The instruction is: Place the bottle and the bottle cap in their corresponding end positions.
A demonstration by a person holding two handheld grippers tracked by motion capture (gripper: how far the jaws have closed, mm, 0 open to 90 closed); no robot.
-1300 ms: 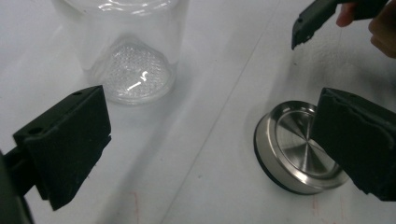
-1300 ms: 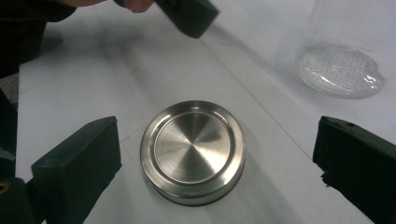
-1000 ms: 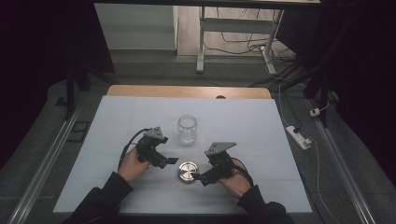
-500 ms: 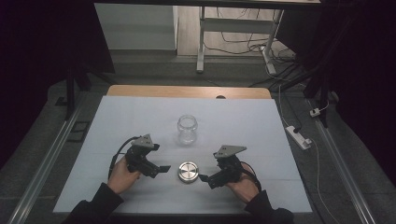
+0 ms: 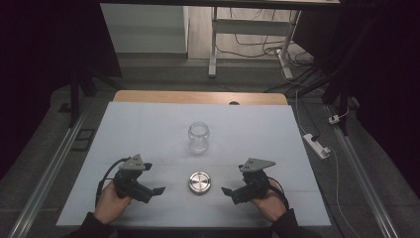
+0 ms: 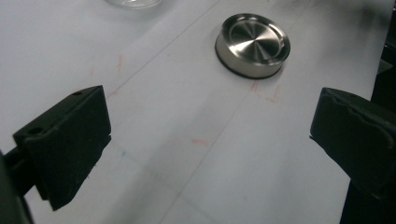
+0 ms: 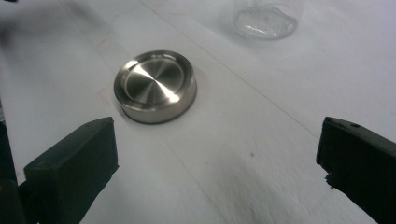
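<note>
A round steel lid [image 5: 200, 182] lies flat on the white table [image 5: 148, 129], near the front and between my two hands. Behind it stands a clear glass jar [image 5: 198, 137], upright and uncovered. My left gripper [image 5: 157, 191] rests low at the lid's left, open, with nothing between its jaws. My right gripper [image 5: 226, 191] sits at the lid's right, open and empty too. In the left gripper view the lid [image 6: 252, 45] lies ahead to the upper right, with the jar's base [image 6: 134, 3] at the top edge. The right gripper view has the lid [image 7: 155, 86] ahead on the left and the jar [image 7: 265, 19] beyond it.
The table's wooden far edge [image 5: 198, 97] lies behind the jar. A white power strip [image 5: 316, 145] lies on the floor at the right. Metal rails [image 5: 44, 173] run along both sides of the table. A desk frame [image 5: 213, 44] with cables stands beyond.
Both grippers have drawn back from the lid toward the front edge, the left one leftward and the right one rightward. The lid and the jar have stayed in place.
</note>
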